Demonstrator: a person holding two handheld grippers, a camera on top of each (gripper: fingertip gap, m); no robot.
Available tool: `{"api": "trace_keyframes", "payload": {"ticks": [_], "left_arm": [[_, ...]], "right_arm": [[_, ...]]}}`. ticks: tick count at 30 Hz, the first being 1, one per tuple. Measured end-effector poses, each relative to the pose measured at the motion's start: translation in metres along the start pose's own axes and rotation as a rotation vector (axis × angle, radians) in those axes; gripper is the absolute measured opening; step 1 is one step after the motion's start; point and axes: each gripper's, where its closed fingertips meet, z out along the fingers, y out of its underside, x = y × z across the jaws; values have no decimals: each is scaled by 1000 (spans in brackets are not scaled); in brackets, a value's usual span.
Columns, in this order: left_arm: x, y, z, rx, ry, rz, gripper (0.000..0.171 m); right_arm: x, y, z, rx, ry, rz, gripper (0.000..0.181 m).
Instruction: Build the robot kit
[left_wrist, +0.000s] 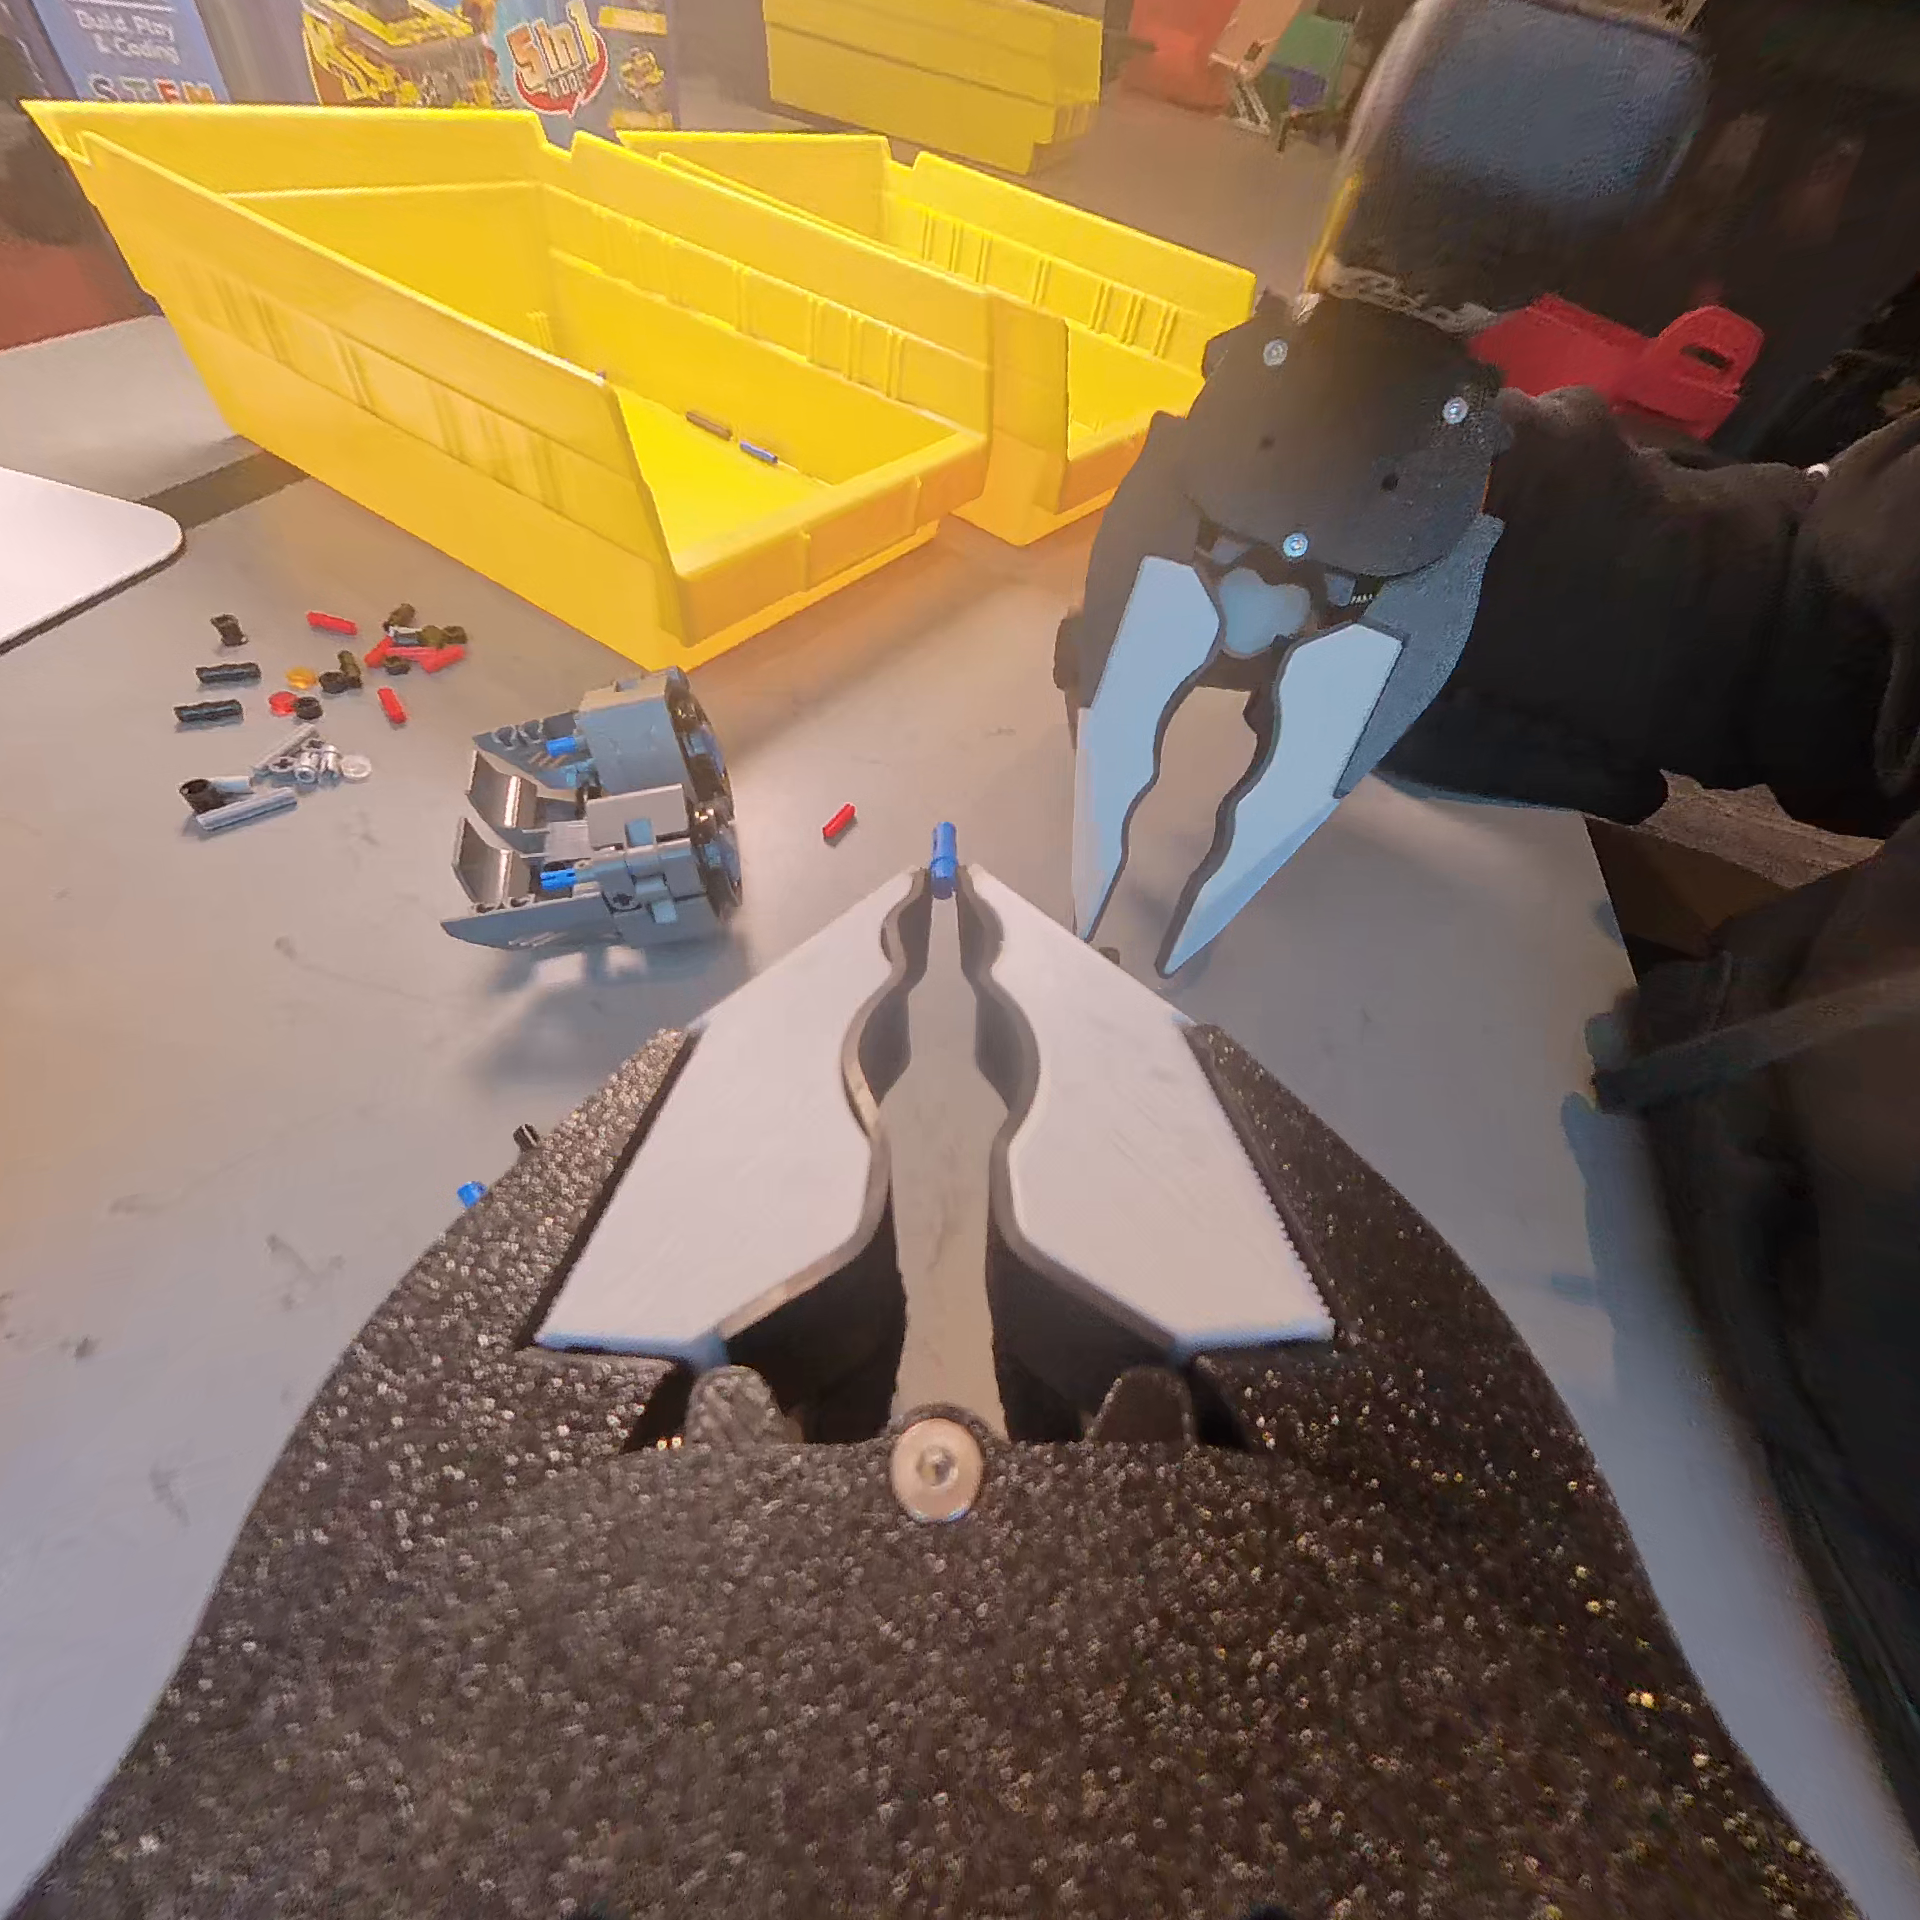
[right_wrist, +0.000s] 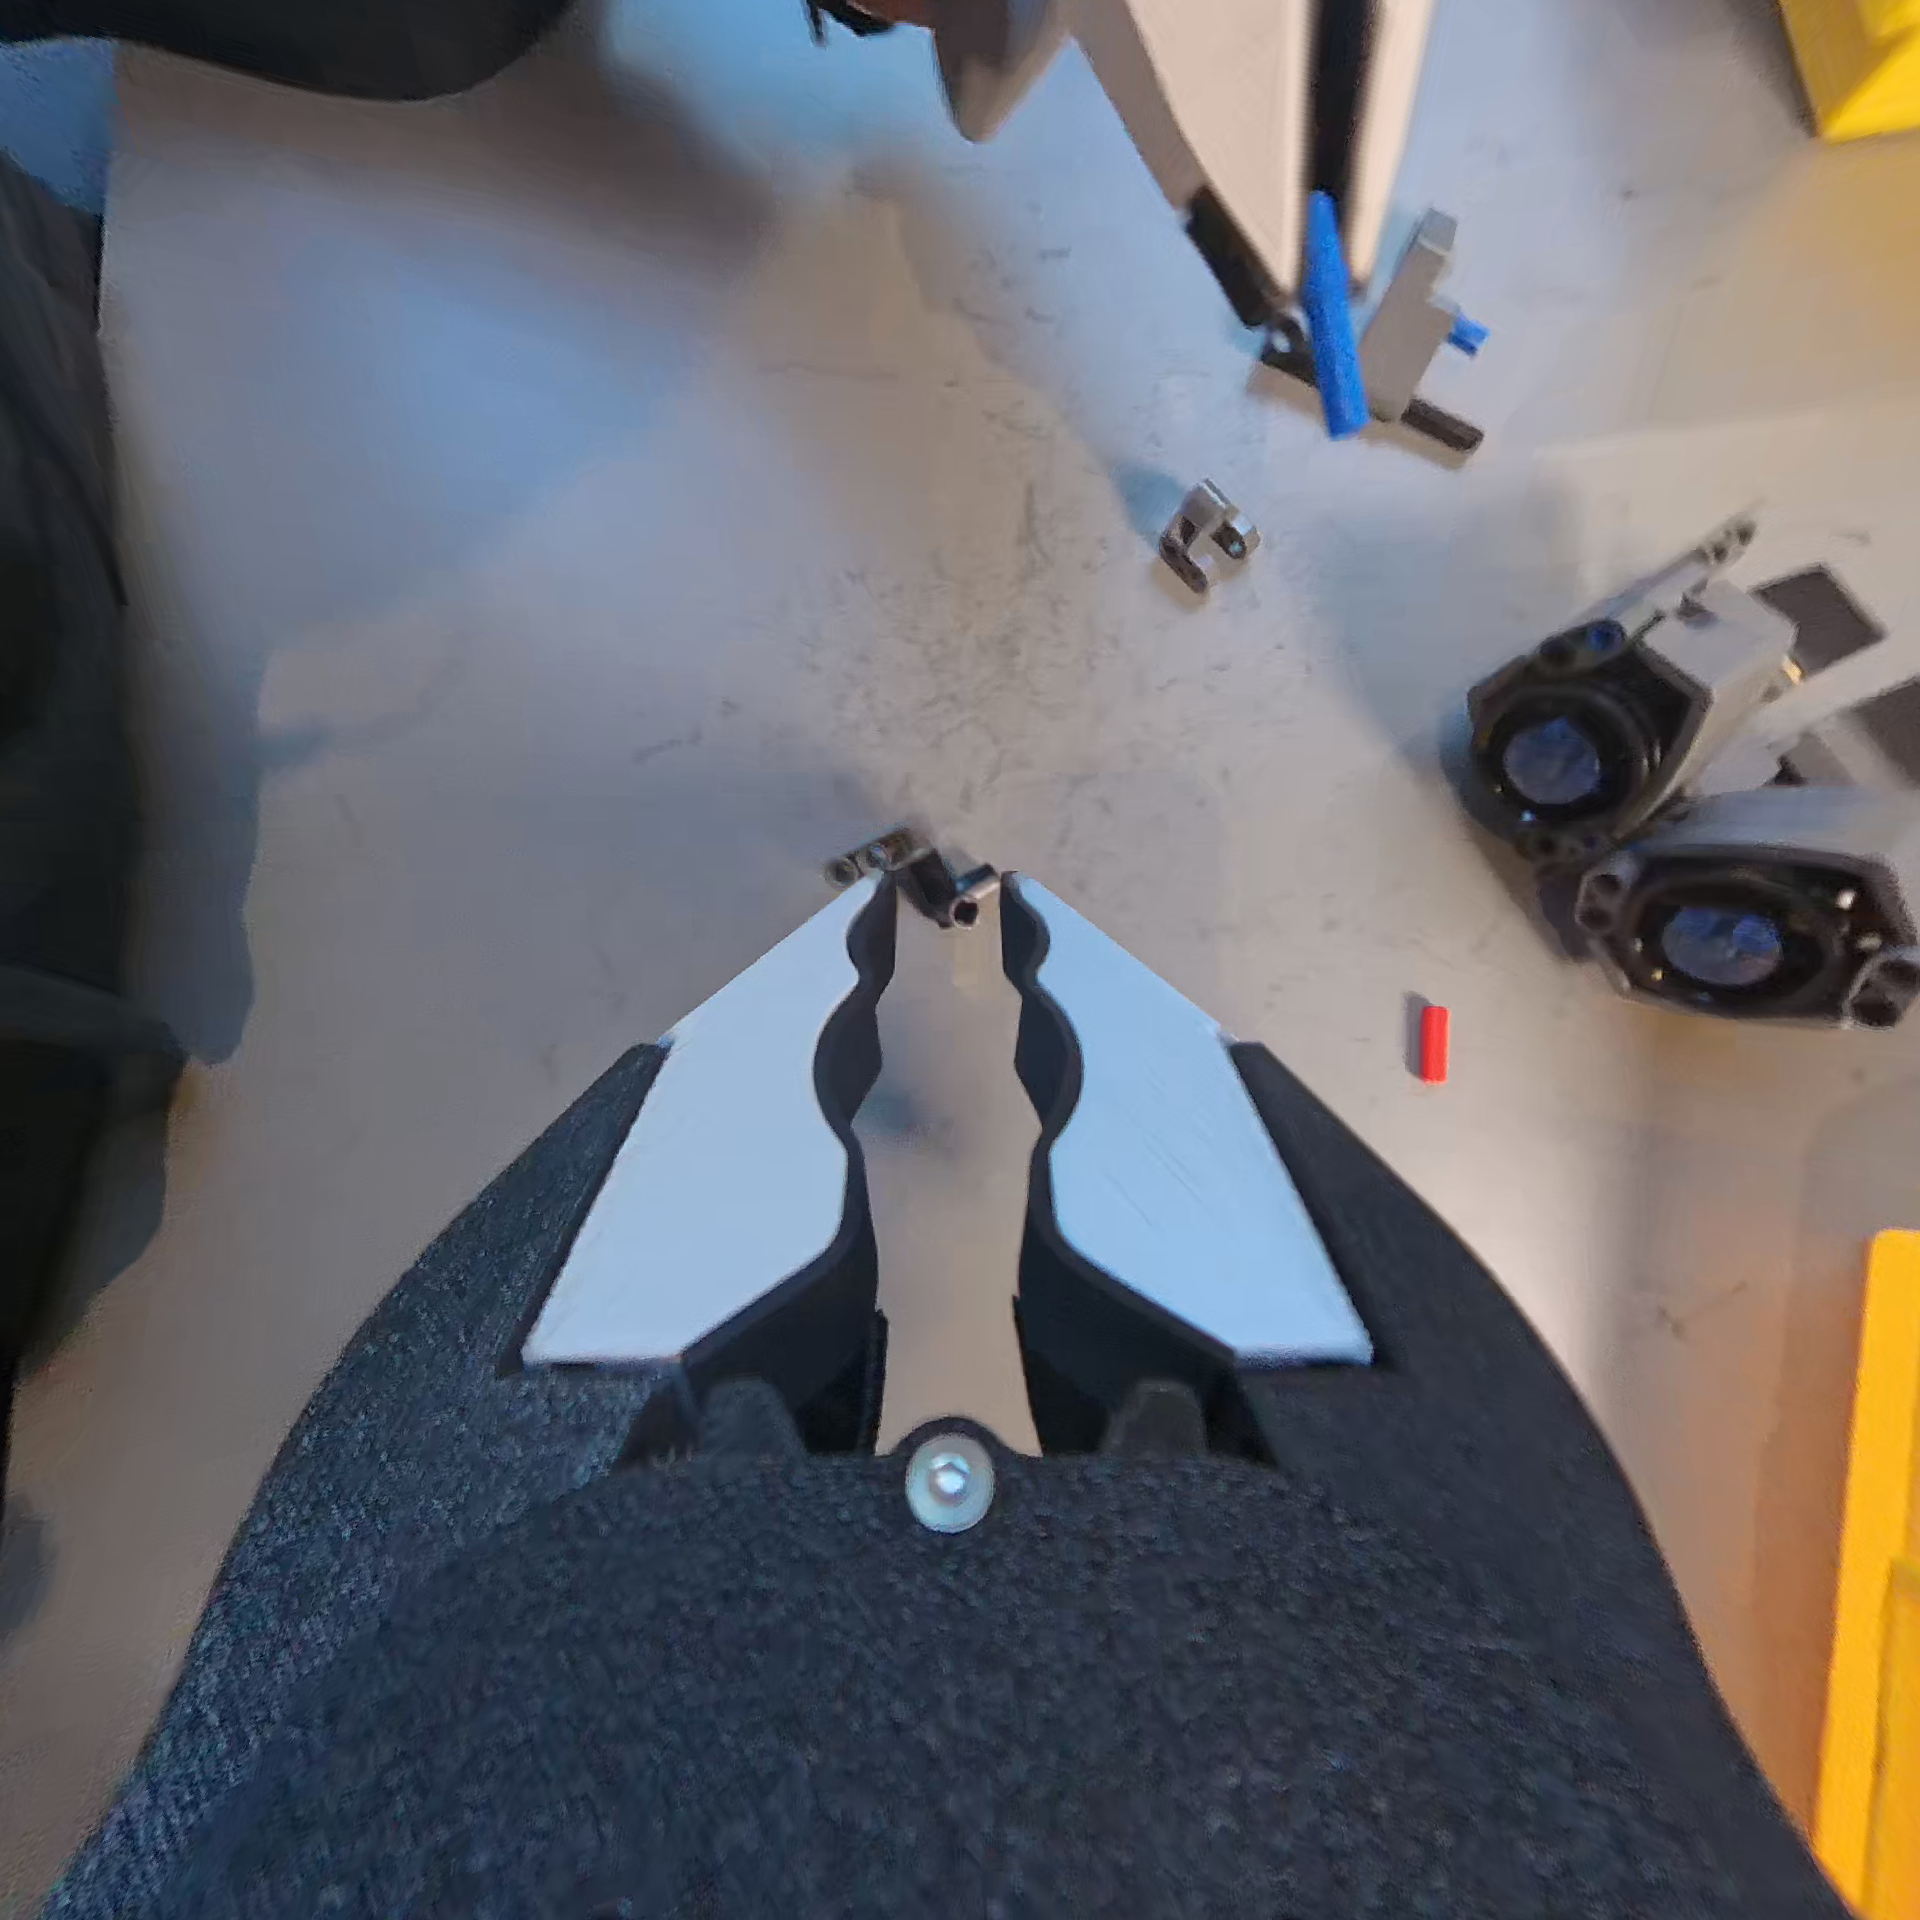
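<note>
Left tool (left_wrist: 941, 883) pinches blue pin (left_wrist: 942, 858); right tool (right_wrist: 945, 883) gapes.

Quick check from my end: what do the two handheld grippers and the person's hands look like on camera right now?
Both grippers match: the left gripper and right gripper each have a rough, speckled black body, a silver screw at the centre and two pale grey pointed fingers with wavy black inner edges. The person's hand on the right gripper wears a black glove with a dark sleeve. No cables show.
</note>
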Motion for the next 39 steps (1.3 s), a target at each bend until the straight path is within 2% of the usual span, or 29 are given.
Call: {"api": "trace_keyframes", "payload": {"ticks": [3, 5, 10, 12, 18, 23, 28, 31, 36, 39], "left_arm": [[-1, 3, 1, -11, 3, -2, 4], [-3, 7, 2, -27, -2, -2, 4], [6, 17, 7, -82, 56, 1, 4], [13, 24, 10, -123, 79, 26, 4], [36, 63, 22, -346, 156, 128, 4], [38, 86, 27, -461, 147, 175, 4], [39, 88, 26, -471, 152, 180, 5], [38, 86, 23, -473, 152, 178, 14], [43, 62, 26, -343, 167, 147, 15], [42, 54, 33, -285, 129, 162, 25]], "right_arm": [[-12, -6, -1, 56, 29, -205, 19], [-21, -3, 0, 57, 13, -239, 19], [-25, 6, 3, 49, 3, -138, 21], [-22, 9, 5, 51, 32, -108, 28], [-8, 14, 4, 61, 62, 1, 38], [3, 14, 5, 59, 94, 56, 30], [3, 19, 7, 40, 93, 74, 14], [2, 18, 8, 32, 86, 56, 6], [3, 13, 2, 0, 115, -51, 6], [-1, 4, 0, -5, 108, -105, 6]]}}
